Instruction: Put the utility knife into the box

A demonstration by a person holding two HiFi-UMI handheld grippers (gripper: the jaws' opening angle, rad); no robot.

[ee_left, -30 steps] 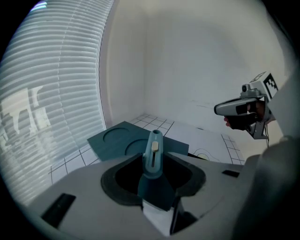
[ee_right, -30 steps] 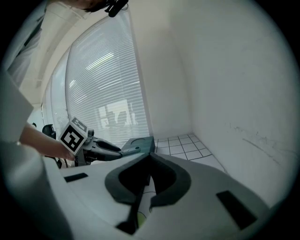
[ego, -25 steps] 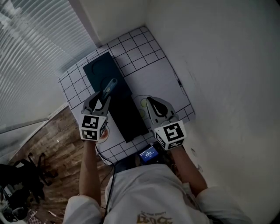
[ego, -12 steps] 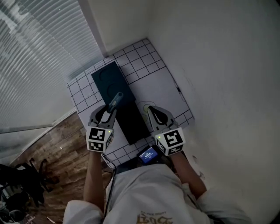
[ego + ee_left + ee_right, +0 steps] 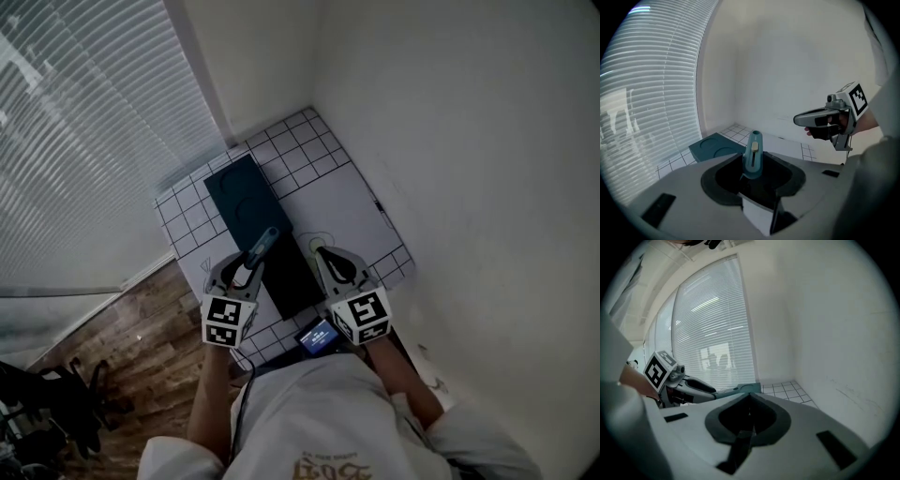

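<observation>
A teal utility knife (image 5: 753, 158) with a pale slider stands between the jaws of my left gripper (image 5: 752, 172), which is shut on its handle. In the head view this gripper (image 5: 247, 268) holds the knife (image 5: 263, 244) over the left edge of the long dark teal box (image 5: 246, 199) on the grid-patterned table (image 5: 323, 159). The box (image 5: 716, 147) shows two round recesses on its top. My right gripper (image 5: 324, 253) hovers to the right of the box, jaws together and empty. Its own view shows the jaw tips meeting (image 5: 750, 401), with the left gripper (image 5: 691, 388) beside it.
A small device with a blue screen (image 5: 318, 335) sits at the table's near edge, between my arms. A white wall (image 5: 450, 169) bounds the table on the right and window blinds (image 5: 84, 141) on the left. A wooden floor (image 5: 141, 347) lies below left.
Both grippers have risen and drawn back towards the person. The left one still carries the knife, which now hangs over a nearer part of the box.
</observation>
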